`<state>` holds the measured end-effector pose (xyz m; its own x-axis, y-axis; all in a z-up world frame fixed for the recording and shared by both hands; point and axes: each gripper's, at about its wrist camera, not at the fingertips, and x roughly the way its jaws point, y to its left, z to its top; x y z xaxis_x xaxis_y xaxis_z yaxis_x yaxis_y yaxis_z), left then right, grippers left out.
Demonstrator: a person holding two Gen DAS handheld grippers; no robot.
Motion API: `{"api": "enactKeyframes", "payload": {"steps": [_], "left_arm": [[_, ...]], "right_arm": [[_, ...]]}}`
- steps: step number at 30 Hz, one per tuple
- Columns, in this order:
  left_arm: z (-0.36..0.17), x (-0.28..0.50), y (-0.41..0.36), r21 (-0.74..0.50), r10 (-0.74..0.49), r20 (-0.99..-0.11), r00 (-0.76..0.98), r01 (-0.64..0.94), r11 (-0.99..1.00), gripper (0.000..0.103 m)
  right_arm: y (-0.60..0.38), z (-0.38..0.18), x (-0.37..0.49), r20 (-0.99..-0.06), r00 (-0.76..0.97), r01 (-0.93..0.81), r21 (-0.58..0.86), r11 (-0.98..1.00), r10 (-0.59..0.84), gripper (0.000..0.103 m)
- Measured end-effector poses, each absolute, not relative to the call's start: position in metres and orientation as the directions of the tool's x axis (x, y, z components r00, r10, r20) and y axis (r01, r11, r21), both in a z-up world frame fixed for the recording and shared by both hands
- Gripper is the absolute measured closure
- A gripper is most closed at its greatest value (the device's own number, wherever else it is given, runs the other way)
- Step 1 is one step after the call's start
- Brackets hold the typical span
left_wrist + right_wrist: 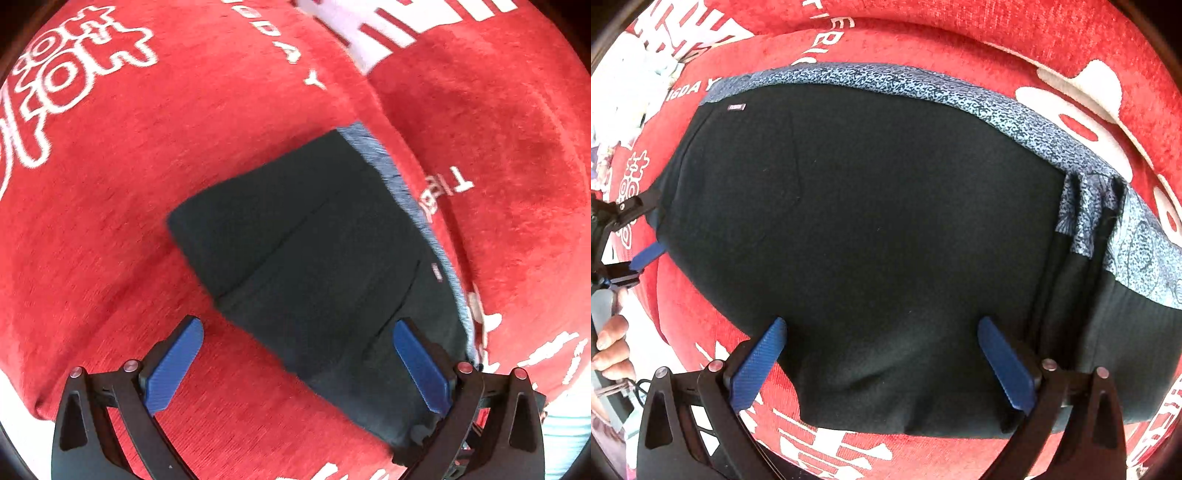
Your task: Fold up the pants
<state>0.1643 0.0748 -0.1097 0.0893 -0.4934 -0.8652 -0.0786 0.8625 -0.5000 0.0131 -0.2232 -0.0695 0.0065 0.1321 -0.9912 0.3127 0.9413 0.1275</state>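
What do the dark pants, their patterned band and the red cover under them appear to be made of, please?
Pants: matte dark knit, likely jersey; fine weave, soft creases.
Patterned band: thinner printed blue-white fabric, gathered at one end.
Red cover: plush, probably chenille or velvet; ribbed nap, white printed lettering.

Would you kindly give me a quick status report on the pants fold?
Left gripper open, right gripper open, neither holding. Dark green pants with blue patterned trim lying folded on red printed cloth. Nothing in the way.
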Motion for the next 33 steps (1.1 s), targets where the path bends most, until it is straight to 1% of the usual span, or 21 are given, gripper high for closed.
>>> {"api": "enactKeyframes", "payload": {"steps": [4,11,12,13,15,16,18,21,22,23,24,25,27,28,29,30,31,32,33], "left_arm": [[-0.107,0.17,0.065,-0.549,-0.541,-0.835,0.101,-0.079,0.832,0.0],[-0.107,0.173,0.056,-0.537,-0.526,-0.842,0.116,-0.101,0.837,0.0],[-0.104,0.173,0.056,-0.544,-0.532,-0.839,0.115,-0.114,0.832,0.0],[-0.098,0.173,0.054,-0.578,-0.565,-0.816,0.123,-0.128,0.806,0.0],[-0.085,0.171,0.05,-0.601,-0.583,-0.797,0.155,-0.11,0.792,0.0],[-0.076,0.171,0.043,-0.609,-0.59,-0.787,0.177,-0.071,0.79,0.0],[-0.073,0.173,0.036,-0.596,-0.582,-0.793,0.182,-0.036,0.802,0.0],[-0.094,0.178,0.031,-0.522,-0.512,-0.849,0.127,-0.056,0.851,0.002],[-0.104,0.179,0.029,-0.469,-0.462,-0.881,0.101,-0.063,0.881,0.017],[-0.107,0.179,0.027,-0.433,-0.426,-0.9,0.094,-0.058,0.9,0.023],[-0.104,0.179,0.024,-0.397,-0.392,-0.913,0.109,-0.03,0.917,0.026],[-0.099,0.178,0.02,-0.363,-0.361,-0.924,0.124,0.003,0.932,0.041],[-0.09,0.174,0.014,-0.258,-0.264,-0.951,0.161,0.06,0.964,0.057],[-0.085,0.171,0.008,-0.213,-0.229,-0.955,0.187,0.101,0.972,0.061],[-0.079,0.167,0.001,-0.159,-0.19,-0.956,0.223,0.152,0.975,0.062],[-0.072,0.158,-0.012,-0.06,-0.128,-0.949,0.287,0.236,0.97,0.064],[-0.066,0.144,-0.03,0.075,-0.058,-0.925,0.376,0.33,0.941,0.065],[-0.064,0.132,-0.042,0.177,-0.014,-0.896,0.444,0.386,0.906,0.065],[-0.063,0.124,-0.049,0.236,0.007,-0.875,0.484,0.414,0.879,0.065]], "right_arm": [[-0.223,-0.067,0.009,-0.991,0.008,0.315,0.127,0.941,0.131,0.0],[-0.223,-0.067,0.011,-0.991,0.015,0.315,0.129,0.94,0.131,0.0],[-0.224,-0.067,0.011,-0.991,0.017,0.315,0.129,0.94,0.131,0.0],[-0.225,-0.068,0.012,-0.991,0.019,0.314,0.13,0.94,0.131,0.0],[-0.224,-0.067,0.011,-0.991,0.023,0.313,0.131,0.941,0.131,0.0],[-0.224,-0.066,0.011,-0.991,0.026,0.313,0.133,0.94,0.131,0.0],[-0.224,-0.066,0.01,-0.991,0.031,0.31,0.133,0.941,0.13,0.0],[-0.224,-0.066,0.011,-0.991,0.028,0.305,0.13,0.943,0.128,0.0],[-0.224,-0.065,0.011,-0.991,0.026,0.305,0.133,0.943,0.131,0.0],[-0.225,-0.062,0.012,-0.99,0.021,0.306,0.14,0.942,0.141,0.0],[-0.227,-0.059,0.014,-0.988,0.018,0.31,0.151,0.939,0.153,0.0],[-0.229,-0.055,0.016,-0.987,0.022,0.312,0.159,0.937,0.161,0.0],[-0.235,-0.039,0.024,-0.985,0.056,0.31,0.171,0.935,0.162,0.0],[-0.238,-0.031,0.03,-0.984,0.074,0.304,0.179,0.936,0.164,0.0],[-0.242,-0.019,0.041,-0.979,0.095,0.297,0.2,0.934,0.18,0.0],[-0.244,-0.014,0.05,-0.974,0.106,0.293,0.223,0.93,0.201,0.0],[-0.246,-0.006,0.064,-0.964,0.118,0.287,0.265,0.921,0.24,0.0],[-0.246,0.0,0.075,-0.954,0.123,0.281,0.297,0.912,0.273,0.0],[-0.244,0.005,0.092,-0.94,0.123,0.27,0.34,0.901,0.318,0.0]]}}
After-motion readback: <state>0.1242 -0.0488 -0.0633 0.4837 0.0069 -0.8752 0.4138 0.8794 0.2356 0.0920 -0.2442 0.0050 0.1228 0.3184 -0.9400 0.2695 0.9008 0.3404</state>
